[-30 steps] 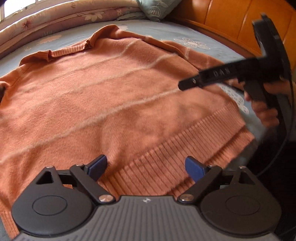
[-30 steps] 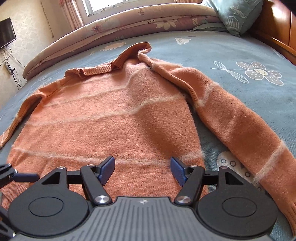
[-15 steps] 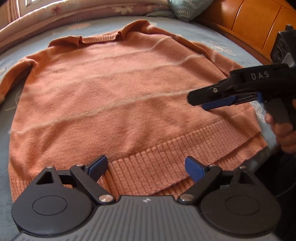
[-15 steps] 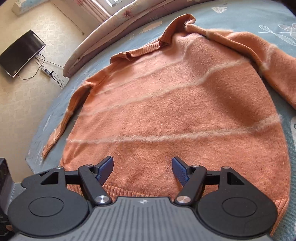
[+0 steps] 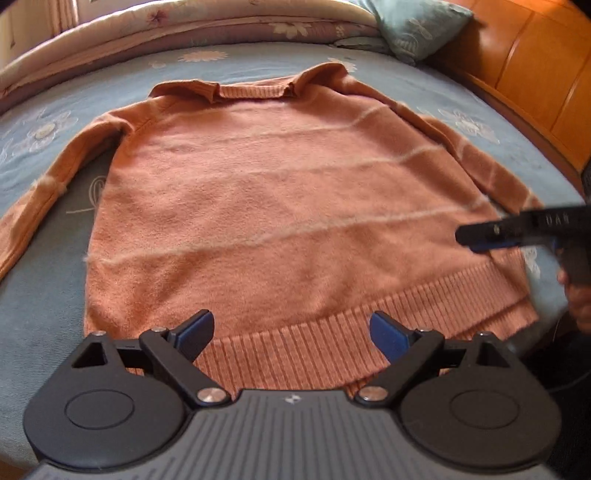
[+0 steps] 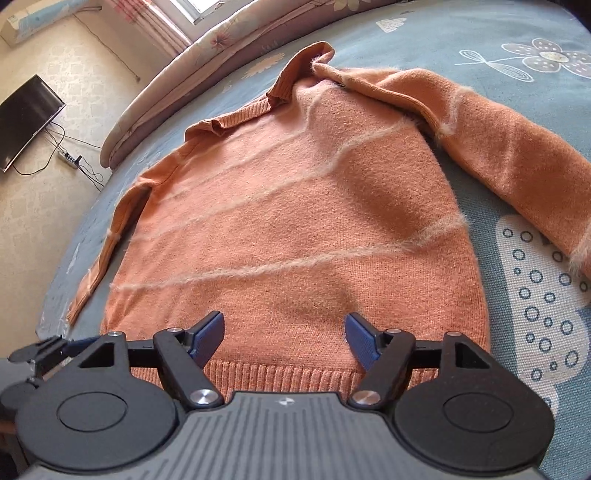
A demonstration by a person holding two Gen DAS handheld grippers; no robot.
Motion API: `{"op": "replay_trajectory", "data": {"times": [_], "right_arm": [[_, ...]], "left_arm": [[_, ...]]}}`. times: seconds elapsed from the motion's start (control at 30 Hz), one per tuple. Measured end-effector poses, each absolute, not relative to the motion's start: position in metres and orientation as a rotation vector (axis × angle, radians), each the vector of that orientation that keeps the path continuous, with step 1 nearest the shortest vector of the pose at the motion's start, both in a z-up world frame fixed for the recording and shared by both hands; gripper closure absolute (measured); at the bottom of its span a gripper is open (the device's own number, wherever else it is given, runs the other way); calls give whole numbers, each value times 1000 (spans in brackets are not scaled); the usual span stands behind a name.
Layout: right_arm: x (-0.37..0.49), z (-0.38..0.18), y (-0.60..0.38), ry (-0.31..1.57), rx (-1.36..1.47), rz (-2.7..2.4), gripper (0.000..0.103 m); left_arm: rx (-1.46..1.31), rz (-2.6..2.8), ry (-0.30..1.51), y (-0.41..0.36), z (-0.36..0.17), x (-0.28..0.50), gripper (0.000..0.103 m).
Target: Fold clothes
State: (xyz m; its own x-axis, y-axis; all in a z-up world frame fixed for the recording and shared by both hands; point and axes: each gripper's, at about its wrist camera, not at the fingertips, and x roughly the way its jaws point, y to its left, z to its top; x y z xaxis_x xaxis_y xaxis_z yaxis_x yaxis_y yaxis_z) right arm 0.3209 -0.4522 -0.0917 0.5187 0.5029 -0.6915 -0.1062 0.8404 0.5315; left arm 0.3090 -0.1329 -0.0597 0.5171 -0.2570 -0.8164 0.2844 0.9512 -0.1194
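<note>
An orange sweater (image 5: 288, 206) with pale stripes lies flat, front up, on the blue bed, collar far and ribbed hem (image 5: 332, 347) near. Its sleeves spread to either side; the right sleeve (image 6: 517, 162) shows fully in the right wrist view. My left gripper (image 5: 291, 326) hovers open over the hem's middle, with nothing between its fingers. My right gripper (image 6: 284, 326) is above the lower body of the sweater (image 6: 295, 229), its jaws opening and holding nothing. The right gripper (image 5: 480, 240) also shows from the side at the sweater's right edge, held by a hand. The left gripper (image 6: 37, 354) shows at the lower left.
The flowered blue bedsheet (image 5: 37, 258) surrounds the sweater. A rolled quilt (image 5: 184, 22) and a pillow (image 5: 413, 29) lie along the far side, with a wooden headboard (image 5: 535, 74) on the right. Beyond the bed's left edge, a television (image 6: 26, 122) and cables (image 6: 70, 158) sit on the floor.
The left wrist view has rolled and pulled back, so the whole sweater is centred. The right gripper has drifted toward the right edge, and its jaws stand slightly wider.
</note>
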Motion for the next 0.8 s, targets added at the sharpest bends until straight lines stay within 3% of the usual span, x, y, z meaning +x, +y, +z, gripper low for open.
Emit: {"op": "replay_trajectory", "data": {"times": [0.13, 0.4, 0.53, 0.67, 0.77, 0.8], "right_arm": [[322, -91, -451, 965, 450, 376, 24], [321, -89, -440, 948, 377, 371, 22], [313, -83, -430, 879, 308, 403, 22], [290, -68, -404, 730, 150, 490, 38], [276, -66, -381, 691, 41, 526, 54], [272, -66, -374, 690, 11, 529, 55]], "left_arm": [[-43, -230, 1061, -112, -73, 328, 12], [-28, -177, 1161, -80, -82, 296, 11], [150, -165, 1018, -87, -61, 272, 11], [409, -270, 806, -120, -55, 248, 12], [608, -345, 674, -149, -63, 237, 18], [651, -364, 653, -157, -68, 237, 18]]}}
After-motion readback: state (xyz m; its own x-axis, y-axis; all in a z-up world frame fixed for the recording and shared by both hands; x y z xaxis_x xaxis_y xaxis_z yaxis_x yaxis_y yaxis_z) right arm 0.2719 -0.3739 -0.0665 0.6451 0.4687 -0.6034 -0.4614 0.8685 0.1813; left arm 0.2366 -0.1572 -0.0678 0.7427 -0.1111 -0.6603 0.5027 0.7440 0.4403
